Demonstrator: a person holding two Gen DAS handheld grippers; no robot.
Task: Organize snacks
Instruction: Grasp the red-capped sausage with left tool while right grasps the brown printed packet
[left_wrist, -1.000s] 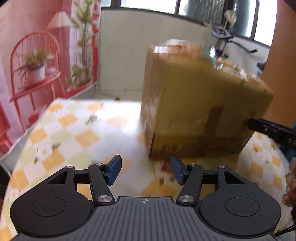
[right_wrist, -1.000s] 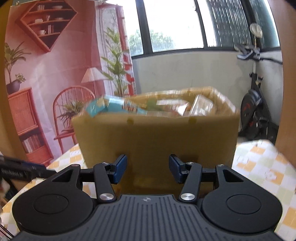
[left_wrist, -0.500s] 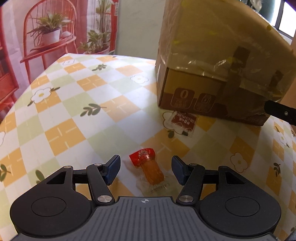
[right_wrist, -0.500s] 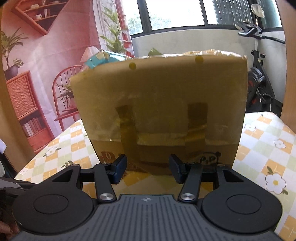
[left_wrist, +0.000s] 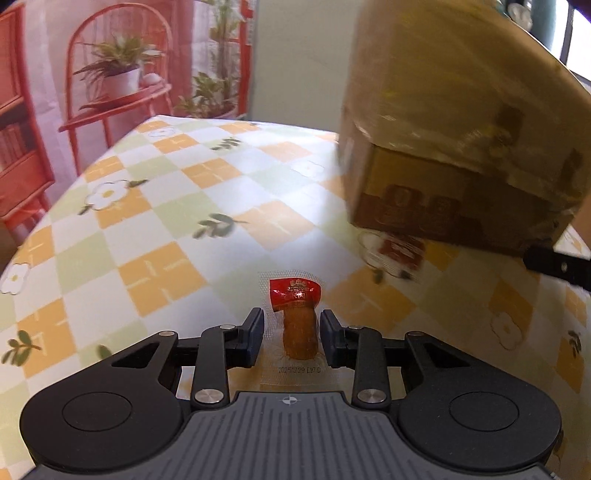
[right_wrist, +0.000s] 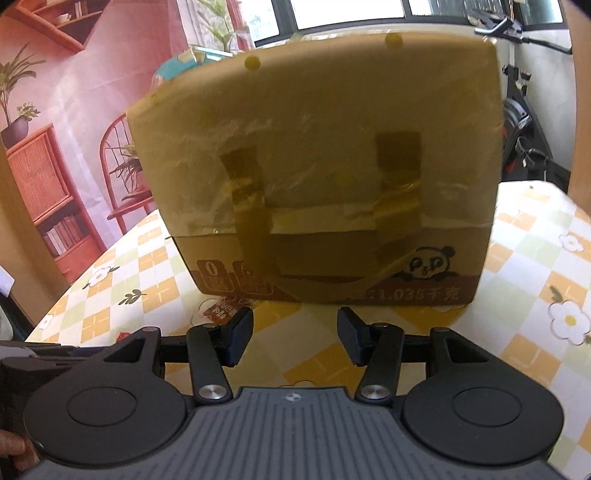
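A small clear-wrapped sausage snack with a red top (left_wrist: 293, 295) lies on the checked tablecloth (left_wrist: 166, 229). My left gripper (left_wrist: 291, 332) is low over it, jaws closing, pads against the pack's sides. A flat red-printed packet (left_wrist: 399, 251) lies at the foot of the tall taped cardboard box (left_wrist: 461, 129). In the right wrist view my right gripper (right_wrist: 295, 332) stands open with nothing between its fingers, just short of the box (right_wrist: 317, 166). The flat packet (right_wrist: 221, 314) lies ahead of its left finger. A teal pack (right_wrist: 184, 64) pokes out of the box top.
The round table's edge curves away at the left (left_wrist: 44, 221), with a red-printed backdrop behind. A finger of the right gripper (left_wrist: 557, 264) reaches in from the right edge. An exercise bike (right_wrist: 524, 122) stands behind the box. The left gripper's body (right_wrist: 22, 369) shows at the lower left.
Both grippers have sunk toward the table. The left fingers have drawn together around the sausage snack, which was ahead of them. The box looms larger before the right gripper.
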